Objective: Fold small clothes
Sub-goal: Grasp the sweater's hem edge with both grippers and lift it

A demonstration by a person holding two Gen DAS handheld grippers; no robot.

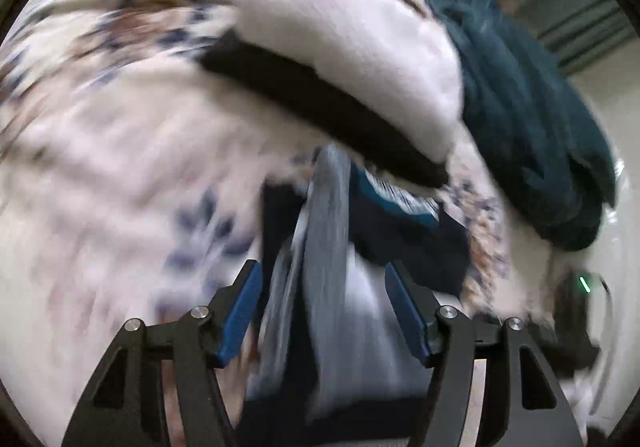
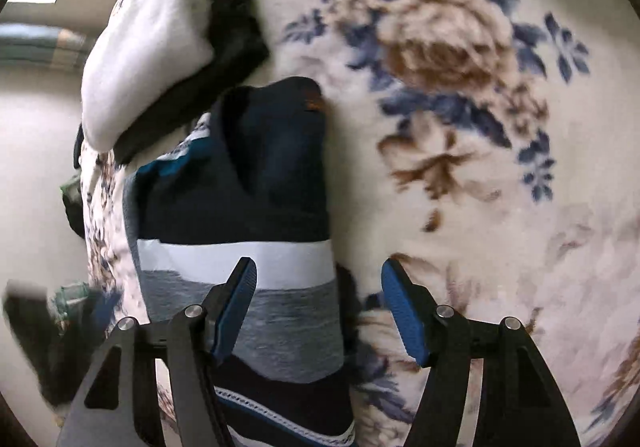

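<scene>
Left wrist view: heavily blurred. The left gripper [image 1: 322,307] stands with its jaws wide, and the striped garment [image 1: 332,247] runs up between them in a bunched ridge. Whether either pad presses the cloth cannot be told. Beyond lie a white and black garment [image 1: 352,59] and a teal garment [image 1: 528,119], all on the floral blanket [image 1: 100,147].

Right wrist view: the right gripper [image 2: 318,307] is likewise wide and holds nothing. The striped garment [image 2: 240,231], with navy, white and grey bands, lies on the floral blanket [image 2: 460,87], its edge reaching into the gap near the left pad. The white and black garment [image 2: 160,47] lies just beyond.

Assessment: the fold appears partly made. To do it well, each gripper should close on a single edge rather than the bunch, then draw the cloth flat before laying it over.
</scene>
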